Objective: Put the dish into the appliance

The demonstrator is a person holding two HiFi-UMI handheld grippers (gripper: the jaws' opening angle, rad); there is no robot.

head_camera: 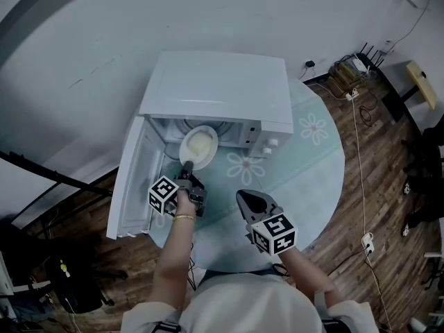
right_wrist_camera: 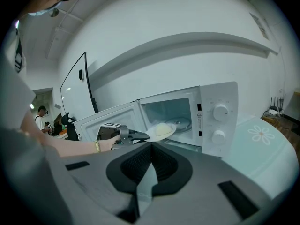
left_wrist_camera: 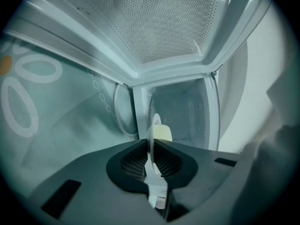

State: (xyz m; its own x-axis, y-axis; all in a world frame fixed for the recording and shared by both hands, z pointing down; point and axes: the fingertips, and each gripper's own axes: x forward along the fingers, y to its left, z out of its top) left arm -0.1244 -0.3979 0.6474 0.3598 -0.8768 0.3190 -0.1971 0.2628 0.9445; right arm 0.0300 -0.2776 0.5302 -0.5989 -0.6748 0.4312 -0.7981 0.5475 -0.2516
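Now my left hand-held gripper (head_camera: 186,166) pinches the plate (head_camera: 199,145) by its rim at the open microwave (head_camera: 222,89) mouth, on the desk's (head_camera: 316,175) far left edge. Next I'd ease it onto the turntable (right_wrist_camera: 182,122) and release. The right hand-held gripper (head_camera: 248,198) hangs closed and empty.

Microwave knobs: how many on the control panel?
2. Both sit on the microwave control panel, right of the open cavity: the upper knob, and the lower knob directly beneath it. None seems hidden.
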